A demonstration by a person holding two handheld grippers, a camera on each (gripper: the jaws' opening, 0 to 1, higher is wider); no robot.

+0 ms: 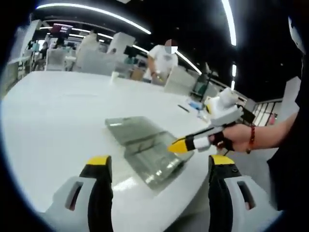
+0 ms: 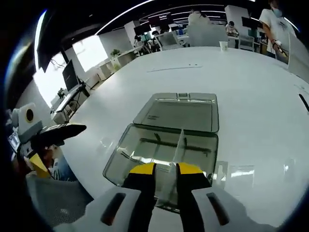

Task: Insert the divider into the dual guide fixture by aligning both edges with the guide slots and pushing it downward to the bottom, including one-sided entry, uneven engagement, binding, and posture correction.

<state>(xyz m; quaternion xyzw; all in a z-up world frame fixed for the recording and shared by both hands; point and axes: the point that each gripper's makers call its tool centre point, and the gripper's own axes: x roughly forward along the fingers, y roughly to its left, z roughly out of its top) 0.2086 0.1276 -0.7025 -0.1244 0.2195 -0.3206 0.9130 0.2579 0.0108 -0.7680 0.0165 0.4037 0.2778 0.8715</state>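
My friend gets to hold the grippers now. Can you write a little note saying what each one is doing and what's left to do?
Right hand-held gripper: jaws nearly shut on the clear divider, holding it upright inside the clear box.
Left hand-held gripper: open, holding nothing, hovering above the near edge of the white table.
The box sits near the table's edge with its lid folded open and lying flat behind it.
Done: the divider is picked up and brought into the box.
Left: I can't tell whether both edges are in the guide slots. Check them, straighten the divider if it tilts, then push it down to the bottom.
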